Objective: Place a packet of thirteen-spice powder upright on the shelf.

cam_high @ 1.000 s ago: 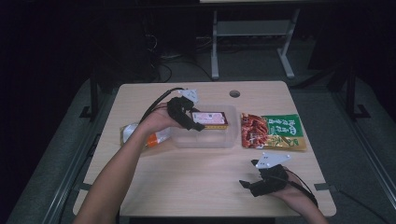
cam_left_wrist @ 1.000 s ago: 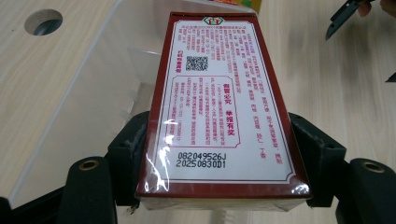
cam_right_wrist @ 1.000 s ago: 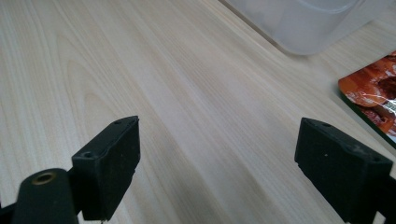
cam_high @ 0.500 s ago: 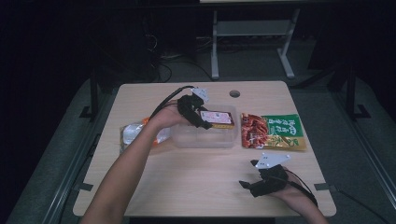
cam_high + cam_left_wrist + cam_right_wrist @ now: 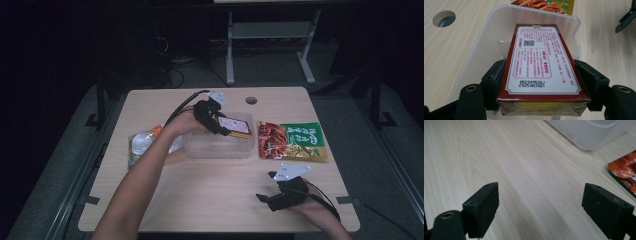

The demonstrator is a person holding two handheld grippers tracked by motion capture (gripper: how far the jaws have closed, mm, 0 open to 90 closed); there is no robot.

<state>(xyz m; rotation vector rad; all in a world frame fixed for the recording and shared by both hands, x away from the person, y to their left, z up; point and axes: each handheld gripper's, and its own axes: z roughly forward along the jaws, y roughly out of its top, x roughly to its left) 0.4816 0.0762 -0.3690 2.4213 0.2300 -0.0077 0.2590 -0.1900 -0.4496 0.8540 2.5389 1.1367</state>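
Observation:
My left gripper (image 5: 226, 131) (image 5: 541, 82) is shut on a dark red box with a white printed label (image 5: 537, 62) (image 5: 235, 126), its pads pressing both long sides. The box hangs tilted over a clear plastic tub (image 5: 220, 147) (image 5: 484, 42) in the middle of the table. My right gripper (image 5: 264, 196) (image 5: 540, 210) rests near the table's front right, jaws wide open over bare wood with nothing between them.
A green and red snack packet (image 5: 292, 141) lies flat right of the tub. A clear bag with orange on it (image 5: 142, 145) lies left of the tub, partly under the left forearm. A round cable hole (image 5: 251, 100) sits at the table's far edge.
The left gripper has carried the red box rightward from beside the clear bag to over the tub. The right gripper has stayed put.

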